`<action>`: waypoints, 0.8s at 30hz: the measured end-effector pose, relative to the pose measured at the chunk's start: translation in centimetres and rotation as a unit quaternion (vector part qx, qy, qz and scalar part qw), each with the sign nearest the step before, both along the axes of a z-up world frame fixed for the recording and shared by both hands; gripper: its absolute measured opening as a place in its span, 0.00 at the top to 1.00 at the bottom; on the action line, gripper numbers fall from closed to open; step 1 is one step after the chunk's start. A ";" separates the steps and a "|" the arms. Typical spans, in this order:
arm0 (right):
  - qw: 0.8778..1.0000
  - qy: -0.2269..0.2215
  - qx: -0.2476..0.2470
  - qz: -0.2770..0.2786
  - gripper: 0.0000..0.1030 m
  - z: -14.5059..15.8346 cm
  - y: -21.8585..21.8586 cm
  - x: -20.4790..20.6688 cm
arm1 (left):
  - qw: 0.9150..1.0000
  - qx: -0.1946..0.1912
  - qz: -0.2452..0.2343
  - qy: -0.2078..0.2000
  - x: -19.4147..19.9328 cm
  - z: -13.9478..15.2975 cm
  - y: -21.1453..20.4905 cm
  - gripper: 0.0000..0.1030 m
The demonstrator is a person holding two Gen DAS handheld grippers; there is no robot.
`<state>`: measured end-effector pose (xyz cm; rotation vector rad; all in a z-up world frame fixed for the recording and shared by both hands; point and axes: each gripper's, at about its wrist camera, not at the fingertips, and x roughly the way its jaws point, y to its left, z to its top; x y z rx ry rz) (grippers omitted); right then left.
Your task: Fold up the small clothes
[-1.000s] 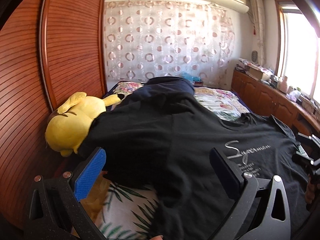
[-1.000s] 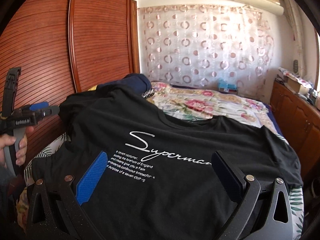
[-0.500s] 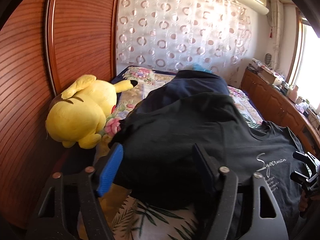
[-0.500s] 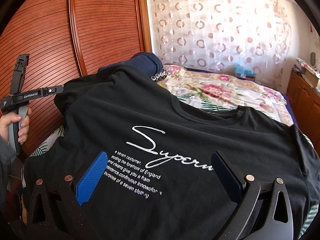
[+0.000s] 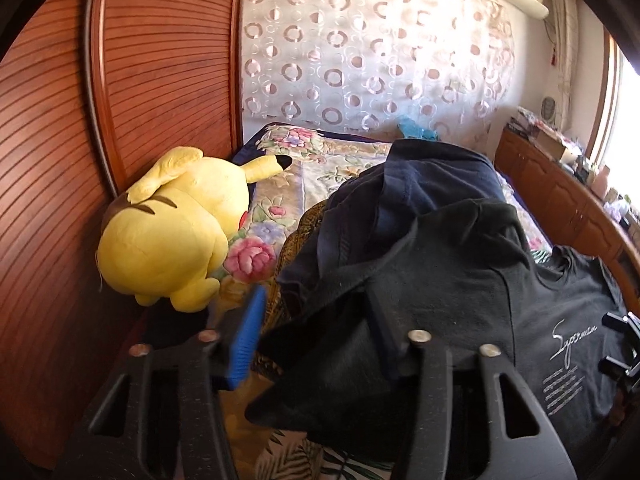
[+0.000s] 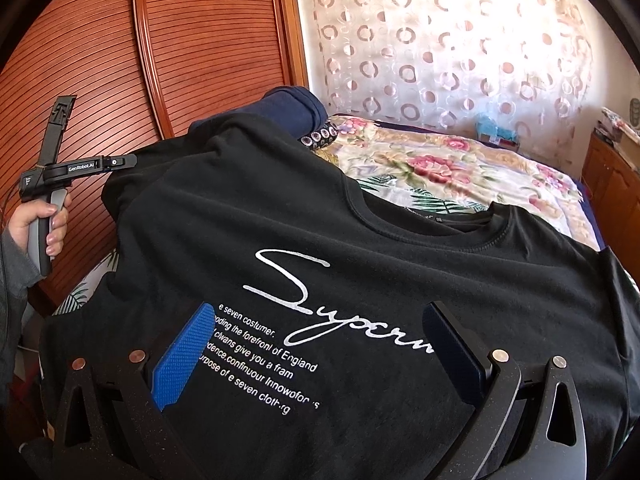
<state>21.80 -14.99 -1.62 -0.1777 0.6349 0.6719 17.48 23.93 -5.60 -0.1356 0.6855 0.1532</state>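
Looking along the left hand-held gripper [image 5: 316, 332], its jaws stand narrowed around a bunched fold of the black T-shirt [image 5: 460, 288], the sleeve side, with cloth filling the gap between the blue pad and the dark one; whether they already pinch it I cannot tell. That edge lies crumpled at 6 o'clock, likely why this side gets taken up first, to pull it flat. A navy garment [image 5: 436, 176] is heaped under the shirt at 12 o'clock, and a yellow plush toy [image 5: 172, 240] lies on the bed [image 5: 320, 172] at 9 o'clock against the wooden wardrobe door [image 5: 120, 100]

Turning to the right wrist view, the right hand-held gripper [image 6: 320, 356] hovers wide apart over the shirt's printed chest, holding nothing, seemingly waiting to take the other side. The T-shirt lies front-up on the bed, collar toward 1 o'clock. At 9 o'clock the person's left hand [image 6: 38, 220] grips the other tool's handle
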 end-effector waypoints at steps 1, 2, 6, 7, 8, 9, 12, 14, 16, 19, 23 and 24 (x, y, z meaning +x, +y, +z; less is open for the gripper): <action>1.000 0.000 0.000 0.000 0.00 -0.1 0.0 0.0 | 1.000 0.003 -0.002 0.000 0.0 0.0 0.1 0.68; 1.000 0.000 0.000 -0.001 0.00 -0.1 0.0 0.0 | 1.000 0.005 -0.008 0.000 0.1 0.1 0.0 0.78; 1.000 -0.001 0.002 -0.003 0.00 -0.2 -0.1 -0.1 | 0.999 0.028 -0.013 -0.010 -0.4 1.1 -0.4 0.95; 1.000 -0.002 0.003 -0.003 0.00 -0.1 -0.1 -0.2 | 0.999 0.027 -0.014 -0.015 -0.5 1.5 -0.5 0.96; 1.000 -0.003 0.005 -0.004 0.00 -0.1 -0.1 -0.3 | 0.999 0.025 -0.017 -0.020 -0.6 2.0 -0.6 0.96; 1.000 -0.005 0.006 -0.005 0.00 0.0 -0.2 -0.5 | 0.999 0.026 -0.020 -0.026 -0.9 2.4 -0.8 0.96; 1.000 -0.011 0.011 -0.006 0.00 0.3 -0.5 -0.7 | 0.998 0.031 -0.037 -0.046 -1.4 4.3 -2.2 0.96; 1.000 -0.017 0.013 -0.008 0.00 0.5 -0.7 -1.1 | 0.996 0.032 -0.051 -0.058 -1.5 5.4 -3.2 0.96; 1.000 -0.018 0.018 -0.009 0.00 0.7 -1.1 -1.5 | 0.995 0.030 -0.071 -0.070 -1.5 6.5 -4.8 0.96; 0.999 -0.024 0.024 -0.017 0.00 1.0 -1.7 -2.1 | 0.991 0.030 -0.106 -0.076 -1.1 7.8 -7.7 0.96; 0.999 -0.031 0.032 -0.031 0.00 1.1 -2.6 -3.1 | 0.985 0.030 -0.149 -0.081 -0.3 8.7 -11.4 0.96; 0.998 -0.032 0.034 -0.033 0.00 1.1 -2.8 -3.4 | 0.983 0.026 -0.161 -0.083 0.0 9.0 -12.7 0.96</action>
